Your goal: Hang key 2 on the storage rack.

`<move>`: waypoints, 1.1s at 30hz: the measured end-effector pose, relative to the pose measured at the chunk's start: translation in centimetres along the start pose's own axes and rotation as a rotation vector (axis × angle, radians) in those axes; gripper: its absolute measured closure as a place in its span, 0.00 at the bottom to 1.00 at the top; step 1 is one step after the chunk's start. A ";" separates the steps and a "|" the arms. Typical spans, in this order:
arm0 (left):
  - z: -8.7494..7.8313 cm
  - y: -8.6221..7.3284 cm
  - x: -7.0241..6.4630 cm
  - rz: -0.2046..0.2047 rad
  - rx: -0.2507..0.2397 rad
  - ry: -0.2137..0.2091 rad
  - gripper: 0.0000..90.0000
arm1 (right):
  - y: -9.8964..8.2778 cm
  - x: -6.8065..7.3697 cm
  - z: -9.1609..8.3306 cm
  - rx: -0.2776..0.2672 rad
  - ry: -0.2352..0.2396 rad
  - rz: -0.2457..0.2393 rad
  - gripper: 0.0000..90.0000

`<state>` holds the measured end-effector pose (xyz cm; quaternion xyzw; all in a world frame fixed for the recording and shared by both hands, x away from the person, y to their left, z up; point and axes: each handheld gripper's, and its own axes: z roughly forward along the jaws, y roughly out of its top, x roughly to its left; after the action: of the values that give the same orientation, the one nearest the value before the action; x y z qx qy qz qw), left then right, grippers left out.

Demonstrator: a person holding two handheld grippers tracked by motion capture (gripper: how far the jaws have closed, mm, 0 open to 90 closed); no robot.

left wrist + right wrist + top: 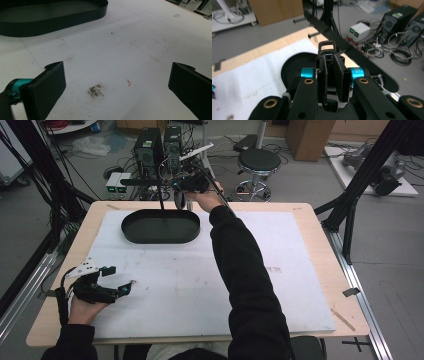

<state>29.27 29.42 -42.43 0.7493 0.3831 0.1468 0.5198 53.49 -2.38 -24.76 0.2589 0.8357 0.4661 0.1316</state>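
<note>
My right gripper (186,184) is held out over the table's far edge, just beyond the right end of a black oval tray (150,240). In the right gripper view its jaws (332,63) are shut on a small black clip with a wire loop (327,47) that sticks out past the tips, with the tray (289,68) below. My left gripper (124,287) rests low on the white mat near the front left. Its jaws (117,85) stand wide open with only stained mat between them. The tray (62,21) lies farther off and looks empty.
A white mat (200,285) covers most of the wooden table (320,240). Black frame posts (350,195) rise at both sides. Beyond the far edge stand a stool (258,162), computer towers (150,147) and loose cables on the floor.
</note>
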 end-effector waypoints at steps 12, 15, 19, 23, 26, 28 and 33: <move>-0.1 0.0 0.1 0.001 -0.002 -0.003 0.02 | -1.1 0.3 3.3 0.081 -0.070 -0.026 0.91; 0.0 0.0 0.1 0.001 0.000 -0.004 0.02 | -1.9 0.1 3.5 0.081 -0.089 -0.011 0.91; 0.1 0.0 0.1 0.005 0.005 -0.002 0.02 | -2.5 0.3 3.5 0.074 -0.090 -0.007 0.91; 0.1 0.0 0.0 0.007 0.005 -0.002 0.02 | -2.4 1.5 4.2 0.094 -0.155 -0.082 0.91; 0.1 0.0 0.1 0.005 0.003 -0.003 0.02 | -2.4 1.8 4.8 0.084 -0.190 -0.078 0.91; 0.0 0.0 0.0 0.005 0.001 -0.004 0.02 | -2.5 1.8 5.1 0.081 -0.224 -0.071 0.91; 0.1 0.0 0.0 0.006 0.002 -0.004 0.02 | -2.7 2.2 6.0 0.070 -0.280 -0.051 0.91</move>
<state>29.34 29.39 -42.47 0.7515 0.3798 0.1463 0.5193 53.60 1.95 -30.24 0.3046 0.8313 0.3922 0.2497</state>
